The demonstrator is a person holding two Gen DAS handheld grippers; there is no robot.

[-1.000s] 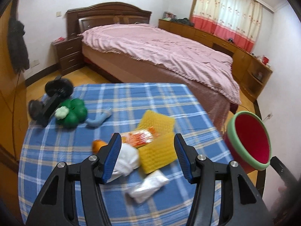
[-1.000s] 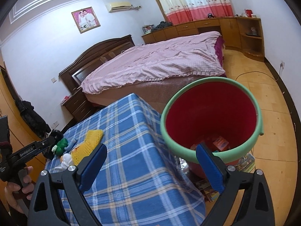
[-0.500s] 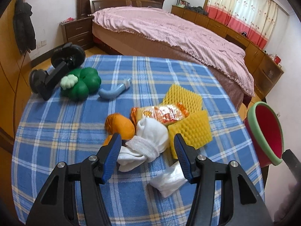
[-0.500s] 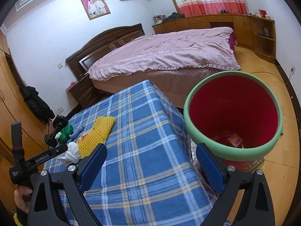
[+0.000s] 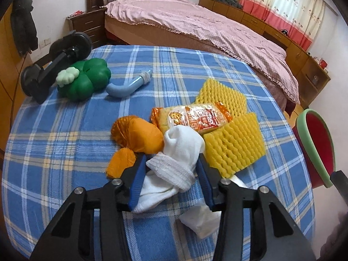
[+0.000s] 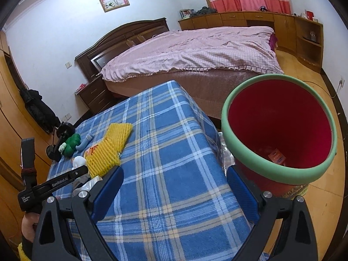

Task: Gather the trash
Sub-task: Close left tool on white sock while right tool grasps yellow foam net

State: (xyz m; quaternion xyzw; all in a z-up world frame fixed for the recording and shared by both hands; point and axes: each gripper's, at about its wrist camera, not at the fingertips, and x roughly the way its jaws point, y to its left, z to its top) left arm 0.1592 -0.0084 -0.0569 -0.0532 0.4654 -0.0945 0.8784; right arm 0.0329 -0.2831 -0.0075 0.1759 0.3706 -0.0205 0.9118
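Both blue pads of the left gripper (image 5: 171,174), just closing, flank the white sock (image 5: 178,152) at lower centre; right gripper (image 6: 174,187) gapes empty.

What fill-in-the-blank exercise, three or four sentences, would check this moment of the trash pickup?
1. The left tool has just been closing around a crumpled ____ sock.
2. The snack packet lies on the ____ foam netting.
3. The red bin has a ____ rim.
4. The right tool holds ____.

Missing words: white; yellow; green; nothing
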